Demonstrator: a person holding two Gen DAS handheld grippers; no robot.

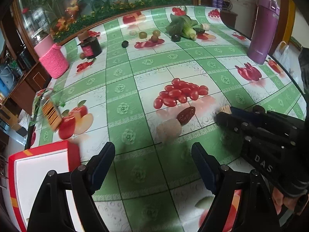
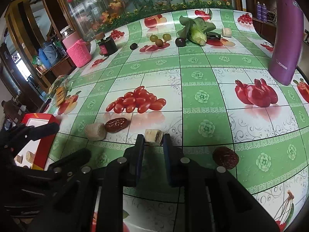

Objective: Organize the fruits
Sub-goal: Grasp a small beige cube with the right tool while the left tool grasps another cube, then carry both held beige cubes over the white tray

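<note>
A table under a green-and-white checked cloth (image 2: 200, 71) printed with fruit is seen from two hand-held grippers. The right gripper (image 2: 153, 138) is lowered to the cloth, its jaws drawn in against a pale cut chunk (image 2: 153, 136) with a dark edge, seemingly so it can be lifted; whether the grip is firm cannot be told. The left gripper (image 1: 153, 150) is held with jaws wide apart and nothing between them, beside a red-rimmed box (image 1: 38, 160), judged to be the collecting place, since pale pieces lie inside it. A wrinkled red date (image 2: 116, 124) lies touching a beige chunk (image 2: 95, 131); a second date (image 2: 225, 157) sits just right of the right gripper; grapes (image 2: 160, 38) and a dark plum (image 2: 180, 42) wait far off.
</note>
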